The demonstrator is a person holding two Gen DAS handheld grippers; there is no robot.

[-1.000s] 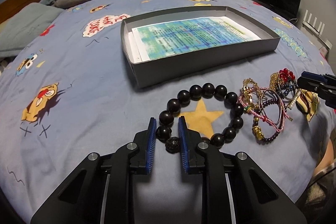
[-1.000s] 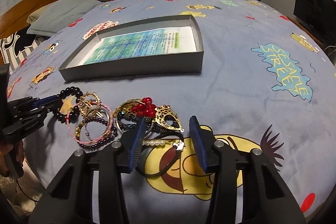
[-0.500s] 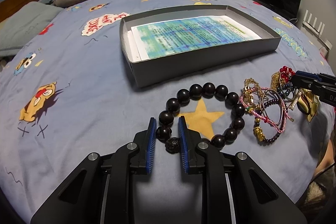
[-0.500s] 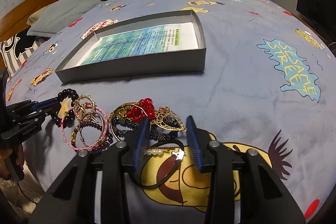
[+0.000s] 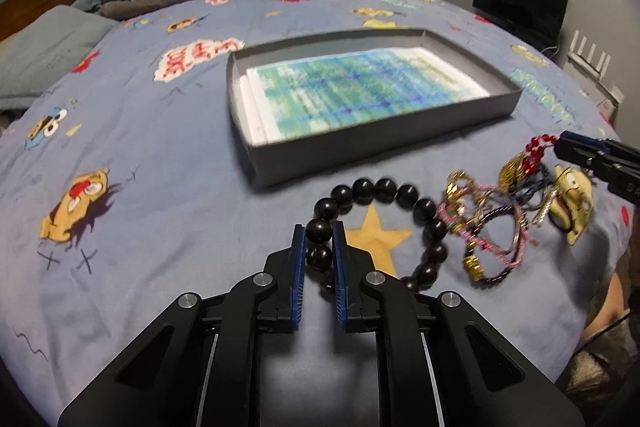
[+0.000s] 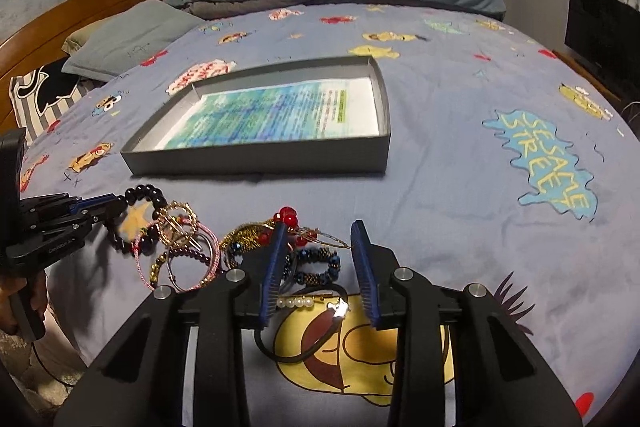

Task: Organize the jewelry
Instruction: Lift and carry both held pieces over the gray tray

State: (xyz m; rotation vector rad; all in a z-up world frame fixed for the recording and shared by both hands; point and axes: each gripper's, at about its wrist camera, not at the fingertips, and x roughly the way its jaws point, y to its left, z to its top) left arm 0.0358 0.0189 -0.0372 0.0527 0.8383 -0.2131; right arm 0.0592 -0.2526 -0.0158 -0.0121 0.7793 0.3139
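A: Two tongs on the bed. Left tongs closing, pads pinching the black bead bracelet.
B: Right tongs half-wide over the blue bead bracelet, nothing gripped.

The left claw is closing on two beads of the black bead bracelet, which lies on the blue bedsheet before a grey tray, with tangled bangles just right.
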